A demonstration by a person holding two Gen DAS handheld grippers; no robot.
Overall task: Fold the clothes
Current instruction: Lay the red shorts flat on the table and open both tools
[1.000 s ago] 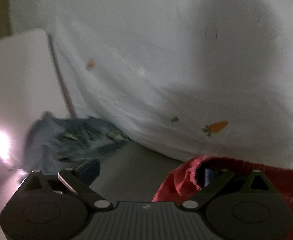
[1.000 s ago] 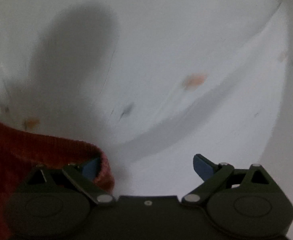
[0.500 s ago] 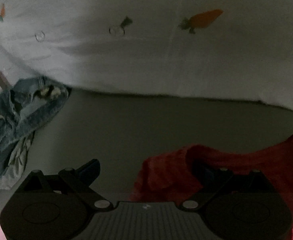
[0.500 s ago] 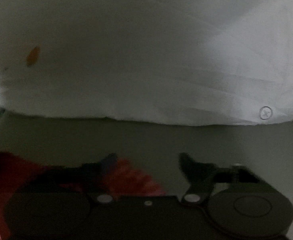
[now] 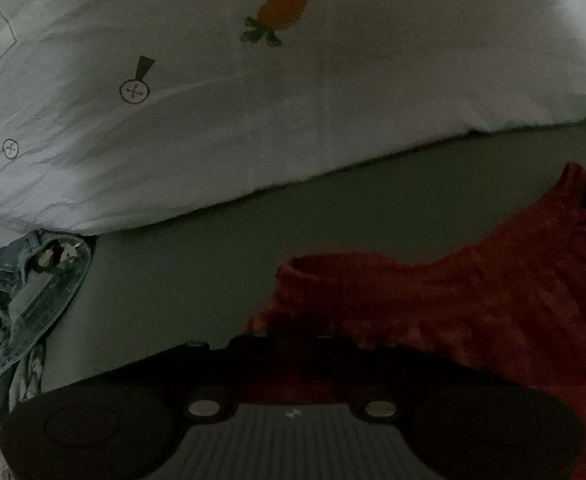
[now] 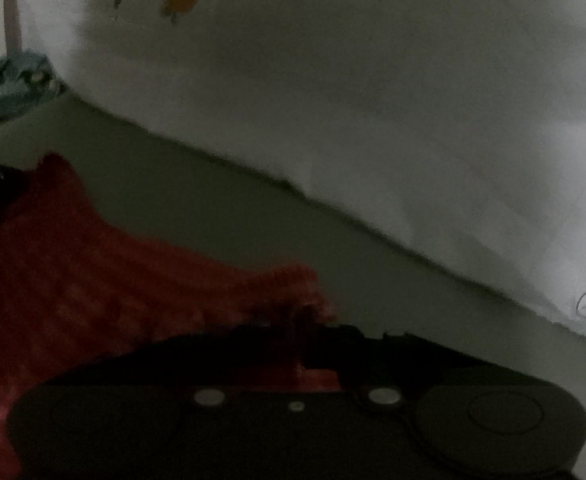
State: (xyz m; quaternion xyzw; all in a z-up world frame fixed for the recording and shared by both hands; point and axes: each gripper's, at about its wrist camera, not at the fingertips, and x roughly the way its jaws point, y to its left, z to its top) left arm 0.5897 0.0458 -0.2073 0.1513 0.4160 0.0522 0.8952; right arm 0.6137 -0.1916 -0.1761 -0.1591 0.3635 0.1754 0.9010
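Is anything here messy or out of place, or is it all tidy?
One thing: the blue jeans lie crumpled in a heap at the left, against the white carrot-print sheet, not folded. The red knit garment lies near both tongs; dim light hides their grip.

the left tongs (image 5: 293,334) are matt black, with two broad round housings side by side, each bearing a faint embossed ring. between them sits a grey ribbed plate with a tiny pale mark, flanked by two silvery round pivot screws. the right tongs (image 6: 305,320) share the black body and two silvery screws, plus a small pale dot between them.
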